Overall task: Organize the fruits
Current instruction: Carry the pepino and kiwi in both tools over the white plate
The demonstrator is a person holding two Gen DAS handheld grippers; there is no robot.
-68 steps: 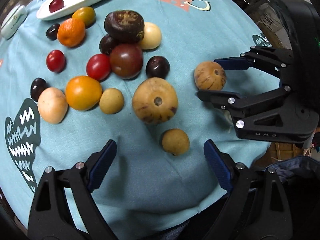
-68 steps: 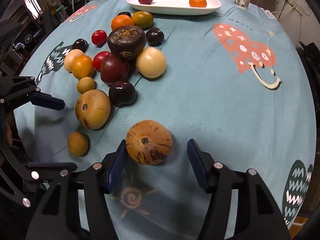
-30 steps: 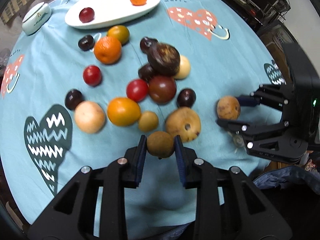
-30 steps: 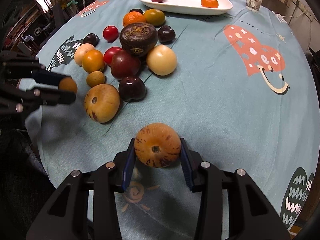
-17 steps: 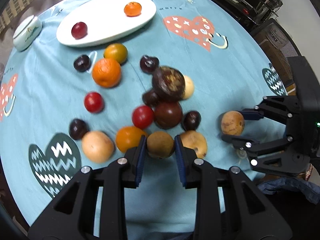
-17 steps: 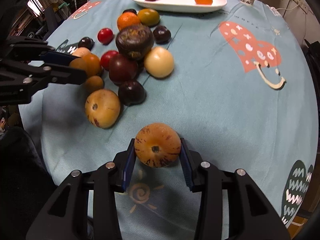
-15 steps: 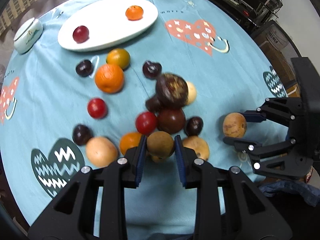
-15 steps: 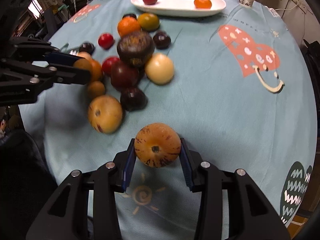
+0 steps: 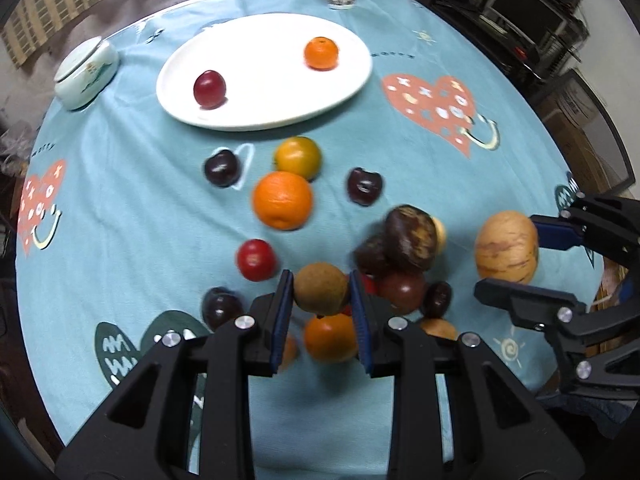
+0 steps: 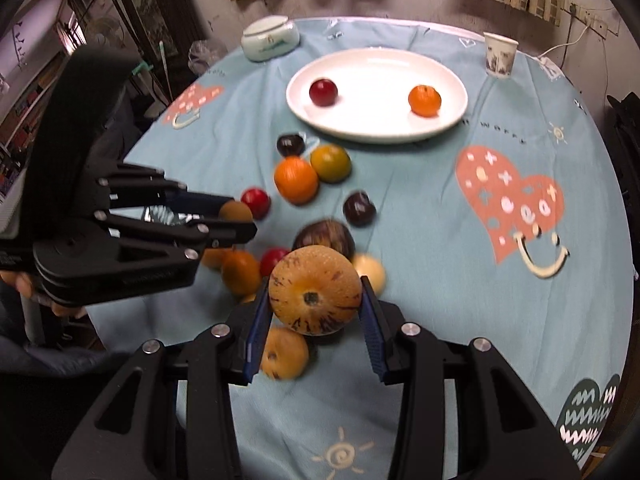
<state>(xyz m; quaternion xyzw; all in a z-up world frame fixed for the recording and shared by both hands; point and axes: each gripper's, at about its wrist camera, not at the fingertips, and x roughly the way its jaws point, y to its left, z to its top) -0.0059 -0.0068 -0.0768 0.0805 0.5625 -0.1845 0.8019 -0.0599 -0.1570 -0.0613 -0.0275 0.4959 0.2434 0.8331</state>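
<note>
— What does the left gripper [image 9: 320, 294] hold?

— A small round brown fruit [image 9: 320, 289], pinched between its two blue pads, jaws narrow, pressing it from both sides. It is lifted clear of the tablecloth [image 9: 140, 208], above the heap of loose fruit near the front edge of the tabletop.

— And the right gripper [image 10: 314, 312]?

— It is clamped on a larger tan fruit with dark streaks [image 10: 315, 290], stalk end facing the camera. That fruit is also off the cloth, above the same heap. In the left wrist view it shows at the right, between the right gripper's blue pads.

— Where is the plate?

— The white oval plate [image 9: 256, 116] lies toward the far edge of the tabletop. On it are a red fruit [image 9: 209, 89] at the left and a small orange [image 9: 321, 53] at the right, well apart from each other.

— What lies loose on the cloth?

— Between the plate and the grippers: a big orange [image 9: 282, 200], a yellow-green fruit [image 9: 298, 157] just behind it, two dark plums [image 9: 221, 168] [image 9: 363, 186] to either side, and a red tomato-like fruit [image 9: 256, 260]. Nearer the front, a dark brown fruit [image 9: 410, 236] sits on top of the blurred heap.

— Anything else on the tabletop?

— A paper cup [image 10: 499, 55] at the far edge and a pale lidded dish [image 10: 270, 38] at the far left edge.
</note>
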